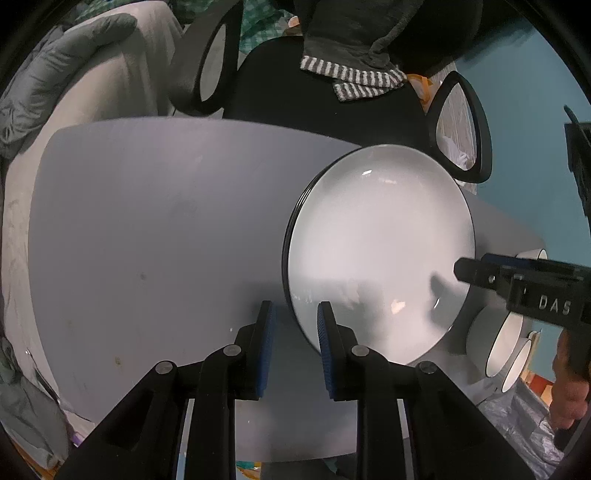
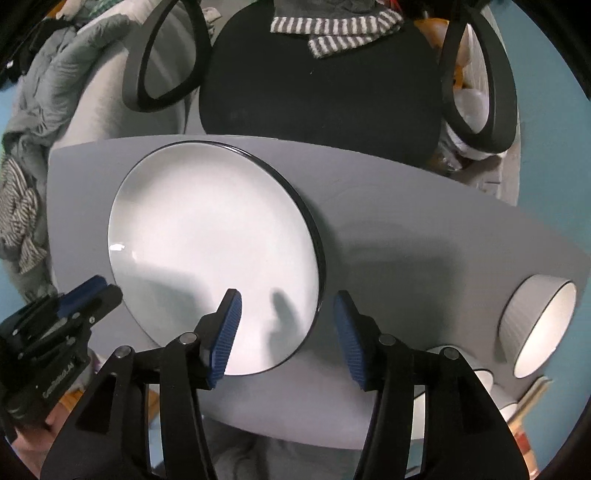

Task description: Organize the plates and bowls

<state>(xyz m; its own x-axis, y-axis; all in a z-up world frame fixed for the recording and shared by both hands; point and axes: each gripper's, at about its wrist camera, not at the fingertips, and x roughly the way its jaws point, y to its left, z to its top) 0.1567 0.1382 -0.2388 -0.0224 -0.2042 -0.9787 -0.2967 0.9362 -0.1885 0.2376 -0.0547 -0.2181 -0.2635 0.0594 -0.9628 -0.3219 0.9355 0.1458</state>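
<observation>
Grey and bare on its left side, the tabletop (image 1: 147, 221) stands in front of a black office chair (image 2: 321, 74) with a striped cloth (image 2: 336, 31) draped over its back, blue wall showing beyond. On it lies a stack of white plates (image 2: 214, 236) with dark rims; the left wrist view shows several rims layered at the stack's edge. Being round, the plates have no long axis to align with, so only the side of approach matters.

The right hand-held gripper (image 2: 288, 332) hovers spread wide, its left blue pad over the near part of the top plate and its right pad just off the rim, so the plate's near-right edge lies between the two fingers. The left hand-held gripper (image 1: 295, 332) is also released, holding nothing, with the stack just ahead and to its right, its right pad close beside the rim.

White ribbed bowls (image 2: 539, 325) lie tipped on their sides to the right of the stack, apart from it. They sit nearer the right hand, which makes that arm the likelier one to fetch them, though it would have to swing right, away from the plates.
</observation>
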